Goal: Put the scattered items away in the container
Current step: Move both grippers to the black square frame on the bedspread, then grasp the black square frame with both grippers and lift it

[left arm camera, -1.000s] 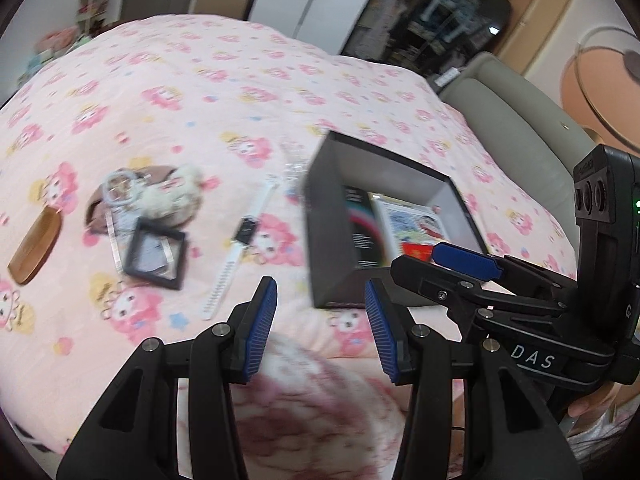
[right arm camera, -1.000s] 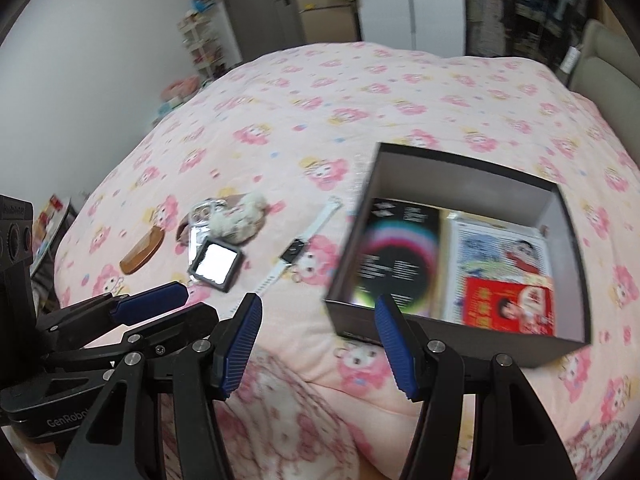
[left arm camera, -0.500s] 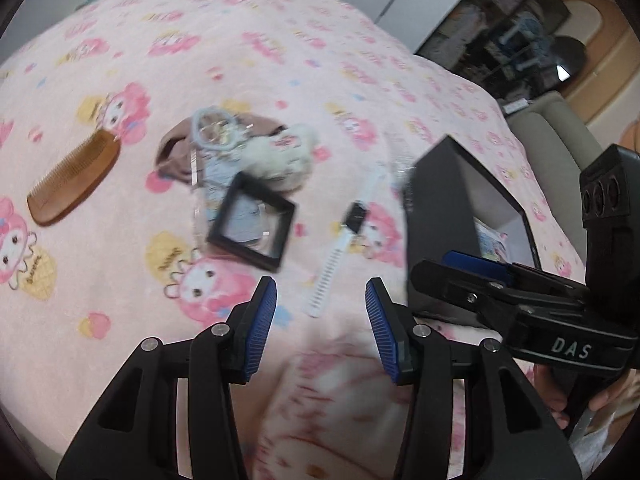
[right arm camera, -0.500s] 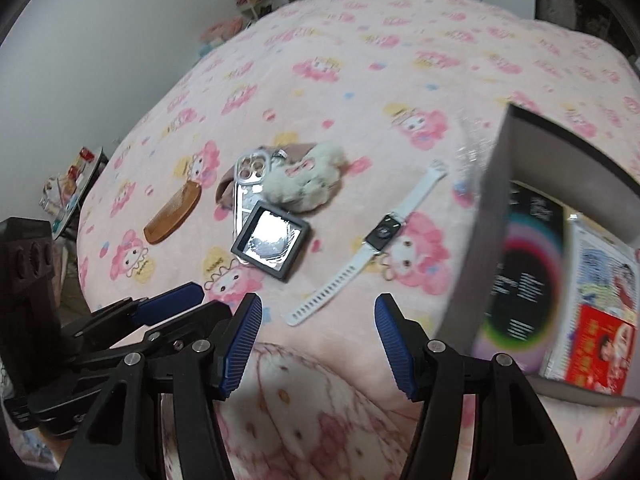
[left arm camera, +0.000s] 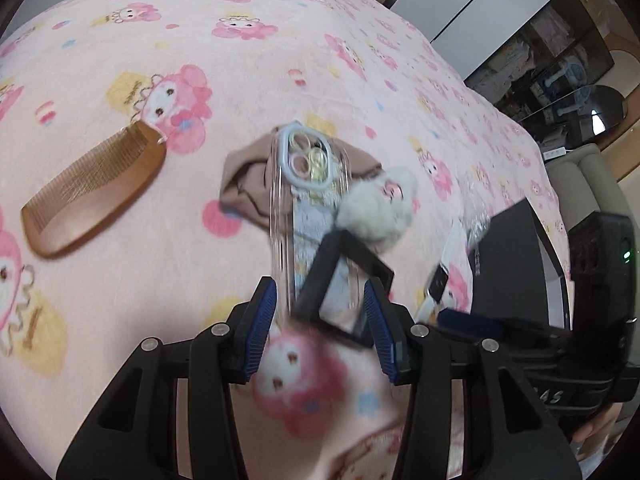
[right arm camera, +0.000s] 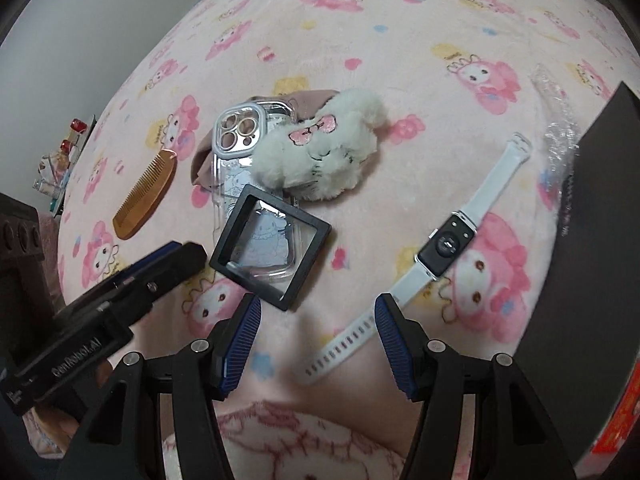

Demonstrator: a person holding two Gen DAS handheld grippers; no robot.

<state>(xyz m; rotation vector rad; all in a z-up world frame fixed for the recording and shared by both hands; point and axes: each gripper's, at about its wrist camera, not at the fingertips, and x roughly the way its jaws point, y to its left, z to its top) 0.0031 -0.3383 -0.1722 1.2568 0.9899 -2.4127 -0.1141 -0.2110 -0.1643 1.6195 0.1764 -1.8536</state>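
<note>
left wrist: left gripper [left arm camera: 320, 320] now nearer black frame [left arm camera: 344, 280]

left gripper [left arm camera: 320, 320] jaws spread, right gripper [right arm camera: 318, 344] jaws spread, side by side

A square black frame with a clear pane [right arm camera: 271, 246] lies on a transparent phone case [right arm camera: 248, 184] on the pink cartoon-print blanket [right arm camera: 400, 40]. A white-strapped smartwatch [right arm camera: 444, 246] lies near the dark box's wall [right arm camera: 596, 240] at the blanket's right edge. The right gripper [right arm camera: 318, 344] hovers with its jaws spread.

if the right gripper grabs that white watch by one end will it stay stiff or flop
Likely flop: the watch has a thin white strap lying in a gentle curve on the blanket. The dark face in the middle is probably the heaviest part, so it may sag there. The open right gripper could grip more steadily near the face.
</note>
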